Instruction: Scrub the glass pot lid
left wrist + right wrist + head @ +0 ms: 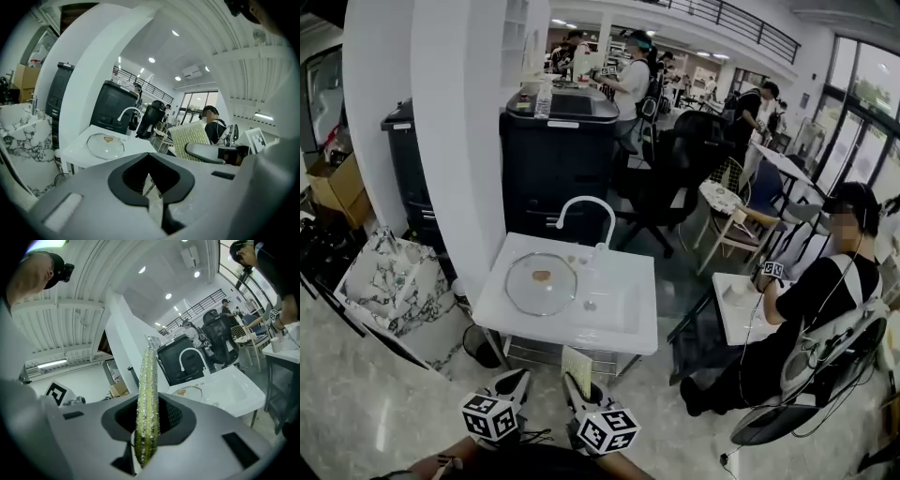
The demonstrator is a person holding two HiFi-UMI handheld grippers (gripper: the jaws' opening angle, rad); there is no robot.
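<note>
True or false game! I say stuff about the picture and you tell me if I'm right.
1. The glass pot lid lies flat on the white sink unit. True.
2. The right claw is holding nothing. False: it is shut on a yellow-green scrubbing pad.
3. The tap is white and curved. True.
4. The pad is touching the lid right now. False: both the right claw and the left claw are away from the sink unit, at the bottom of the head view.
5. The lid is hanging from the tap. False: it lies to the tap's left, beside the basin.
</note>
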